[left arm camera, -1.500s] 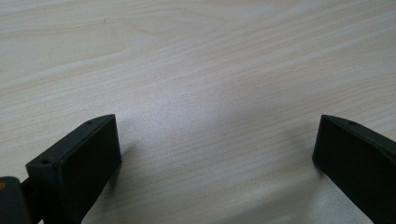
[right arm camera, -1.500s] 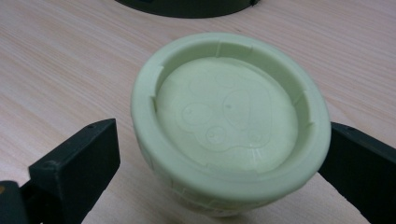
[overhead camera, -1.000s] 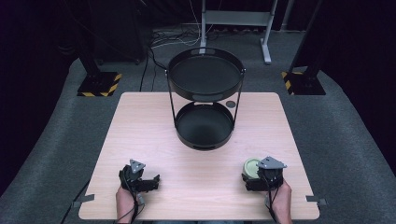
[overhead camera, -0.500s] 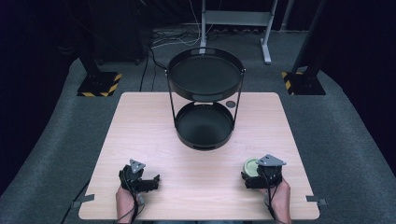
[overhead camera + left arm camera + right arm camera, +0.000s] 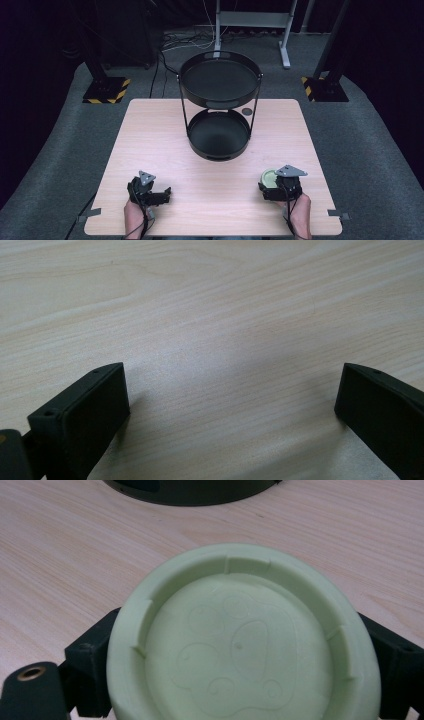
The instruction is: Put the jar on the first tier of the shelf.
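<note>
The right gripper (image 5: 272,186) is grasping the green dish (image 5: 240,645) between its fingers, the 2-tier stand (image 5: 219,107) lying directly ahead; the left gripper (image 5: 162,192) is resting released on the desk (image 5: 150,130).

A light wooden desk (image 5: 165,135) stands on a grey carpet (image 5: 380,150). On its far half sits a black two-tier round tray stand (image 5: 219,82), the lower tray (image 5: 218,134) resting on the desk and the upper tray held above it on thin rods. A small dark disc (image 5: 246,111) lies on the desk just beside the stand. Behind the desk, black posts rise from bases with yellow-black striped edges (image 5: 106,91), cables (image 5: 175,42) trail across the floor, and a grey metal frame (image 5: 255,20) stands farther back.
</note>
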Motion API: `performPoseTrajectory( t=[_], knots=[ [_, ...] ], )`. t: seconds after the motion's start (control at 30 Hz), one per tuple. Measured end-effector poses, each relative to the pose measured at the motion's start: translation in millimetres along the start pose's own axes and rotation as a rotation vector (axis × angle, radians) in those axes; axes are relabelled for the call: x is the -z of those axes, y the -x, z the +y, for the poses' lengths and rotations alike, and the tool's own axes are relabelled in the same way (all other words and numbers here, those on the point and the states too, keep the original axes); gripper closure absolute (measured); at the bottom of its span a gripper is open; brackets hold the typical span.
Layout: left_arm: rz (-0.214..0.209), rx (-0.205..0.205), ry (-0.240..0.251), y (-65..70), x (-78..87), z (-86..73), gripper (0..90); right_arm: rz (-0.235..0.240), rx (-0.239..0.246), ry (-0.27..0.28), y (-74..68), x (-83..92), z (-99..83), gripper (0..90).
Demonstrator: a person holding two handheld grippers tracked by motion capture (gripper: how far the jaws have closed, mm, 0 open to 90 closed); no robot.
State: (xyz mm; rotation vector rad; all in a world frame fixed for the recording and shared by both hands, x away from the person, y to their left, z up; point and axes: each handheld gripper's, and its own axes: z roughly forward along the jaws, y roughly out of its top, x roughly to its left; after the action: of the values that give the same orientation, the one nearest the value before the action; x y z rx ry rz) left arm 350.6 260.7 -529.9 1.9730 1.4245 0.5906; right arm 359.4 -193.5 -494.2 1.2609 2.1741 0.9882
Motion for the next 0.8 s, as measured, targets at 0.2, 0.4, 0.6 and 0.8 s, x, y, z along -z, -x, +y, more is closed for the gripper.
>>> performPoseTrajectory(
  t=[0.2, 0.4, 0.6, 0.8],
  knots=[
    [0.0, 0.0, 0.0, 0.0, 0.0, 0.0, 0.5, -0.005, -0.006, 0.012, -0.9, 0.5, -1.2, 10.8],
    [0.0, 0.0, 0.0, 0.0, 0.0, 0.0, 0.5, -0.012, -0.003, 0.019, -0.9, 2.1, -1.4, 10.8],
    [0.0, -0.001, 0.0, 0.0, 0.0, 0.0, 0.5, -0.024, -0.002, 0.035, -1.8, 6.6, 2.9, 10.9],
    [0.0, 0.0, 0.0, 0.0, 0.0, 0.0, 0.5, -0.021, 0.003, 0.035, -1.7, 7.7, 6.2, 10.9]
  ],
)
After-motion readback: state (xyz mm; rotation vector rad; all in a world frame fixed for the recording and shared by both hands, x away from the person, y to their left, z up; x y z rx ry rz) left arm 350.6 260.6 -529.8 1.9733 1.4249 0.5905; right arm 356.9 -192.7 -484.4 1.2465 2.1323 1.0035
